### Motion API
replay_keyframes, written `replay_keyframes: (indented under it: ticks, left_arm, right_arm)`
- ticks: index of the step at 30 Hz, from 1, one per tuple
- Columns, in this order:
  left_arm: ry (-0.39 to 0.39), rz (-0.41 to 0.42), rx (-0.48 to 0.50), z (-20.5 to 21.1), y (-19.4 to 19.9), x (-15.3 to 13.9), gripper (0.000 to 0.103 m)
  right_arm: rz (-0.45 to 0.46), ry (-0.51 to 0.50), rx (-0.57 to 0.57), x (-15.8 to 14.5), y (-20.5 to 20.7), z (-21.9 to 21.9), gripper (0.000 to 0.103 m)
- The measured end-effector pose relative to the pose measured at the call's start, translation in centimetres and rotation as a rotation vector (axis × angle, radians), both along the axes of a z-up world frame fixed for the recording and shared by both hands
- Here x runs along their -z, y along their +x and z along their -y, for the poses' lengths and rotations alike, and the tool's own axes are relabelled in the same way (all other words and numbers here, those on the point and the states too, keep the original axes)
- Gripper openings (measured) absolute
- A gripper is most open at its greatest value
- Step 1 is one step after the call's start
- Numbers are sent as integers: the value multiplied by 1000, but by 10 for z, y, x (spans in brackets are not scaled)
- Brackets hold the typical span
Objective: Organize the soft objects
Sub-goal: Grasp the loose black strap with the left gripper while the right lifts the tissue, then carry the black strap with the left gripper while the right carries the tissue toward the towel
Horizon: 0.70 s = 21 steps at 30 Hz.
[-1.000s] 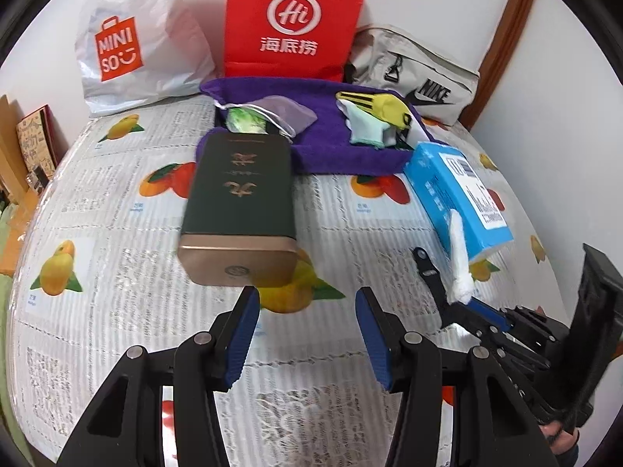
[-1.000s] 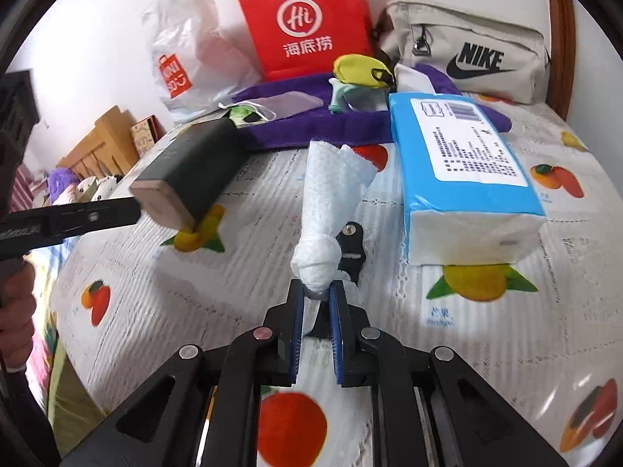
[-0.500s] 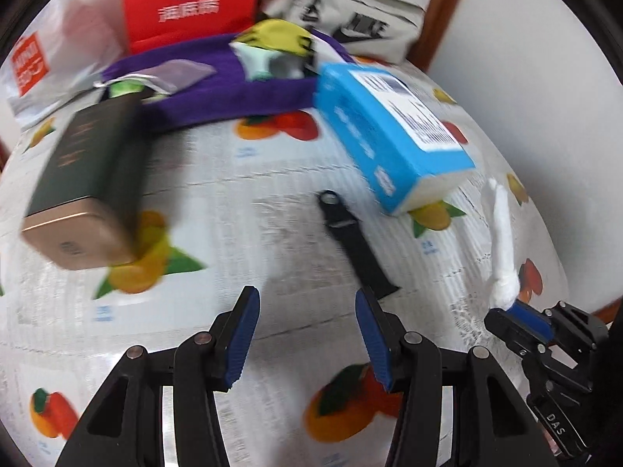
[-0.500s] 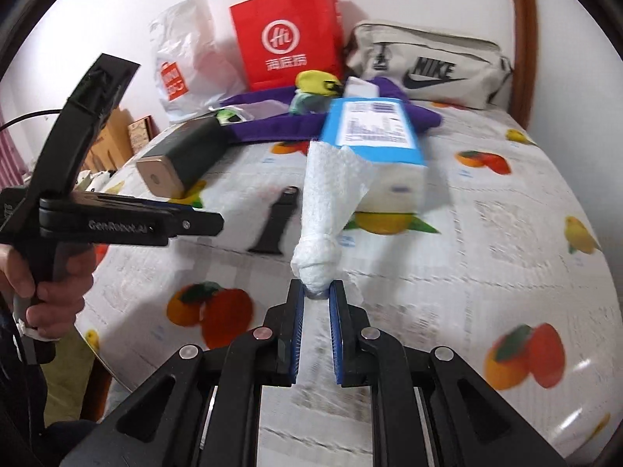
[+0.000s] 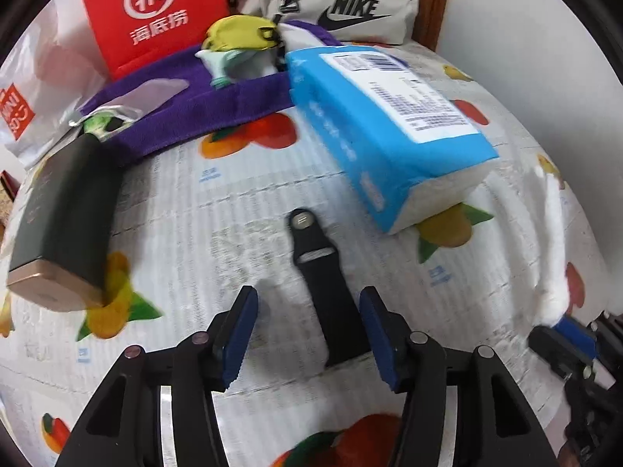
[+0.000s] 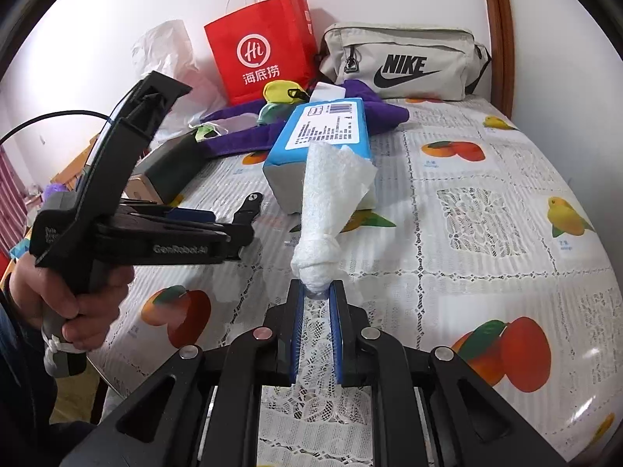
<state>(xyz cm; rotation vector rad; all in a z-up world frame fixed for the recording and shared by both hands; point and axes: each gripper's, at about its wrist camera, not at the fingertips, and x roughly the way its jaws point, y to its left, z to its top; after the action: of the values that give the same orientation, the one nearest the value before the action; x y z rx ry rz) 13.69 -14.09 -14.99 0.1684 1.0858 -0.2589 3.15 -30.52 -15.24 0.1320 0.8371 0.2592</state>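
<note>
On the far left of the worktop, at about nine o'clock from the left tongs, a dark green box is lying on the fruit-print cloth. Behind it, around eleven o'clock, a purple towel is spreading out in front of a red paper bag.

In the middle, a black strap is lying flat. Its round end is pointing away to twelve o'clock and its square end is pointing back at the left tongs. Its near end is sitting in the gap between the two blue pads, closer to the right pad. The left tongs are apart and are opening a little wider, and the pads are not pressing on the strap yet. So the long line of the strap is running almost the same way as the tongs are pointing, and the left hand is much nearer to it than the right one. I think the left tongs are getting ready to come down and pinch it across its thin width.

To the right, at one o'clock, a blue tissue pack is resting on the cloth.

Farthest right, the right tongs are squeezing the twisted bottom of a white tissue, holding it up above the cloth.
</note>
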Motion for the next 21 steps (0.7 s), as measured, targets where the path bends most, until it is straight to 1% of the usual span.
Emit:
replay_keyframes:
  ticks: [3,6,8,9,12,16,18,20,21]
  left_arm:
    - [-5,-9,-12,-14,-4,0,53]
    - [-12,1,10,-12,-3,1,51]
    - [-28,15,40,-8,-2,3,40]
    - [-40,29,64,-5,-3,2,19]
    - [-27,44,87,0,-4,3,20]
    - [-56,38,87,-3,-4,2,21]
    - [-67,44,87,-2,-4,3,25]
    - [-50,67,103,-1,-7,3,25]
    - [-48,70,104,0,-7,3,23]
  right_arm:
    - [1,14,-13,1,-1,-1,13]
    - [-4,23,-19,4,1,-3,13]
    - [-6,16,-20,5,2,-3,13]
    - [-6,9,-18,5,3,-3,13]
    - [-7,-8,-10,4,1,-2,13]
    - [-14,0,4,4,-1,1,13]
    - [-21,1,9,5,-1,1,13]
    - [-27,-2,11,5,-1,0,13]
    - [-26,-3,10,5,-1,-1,13]
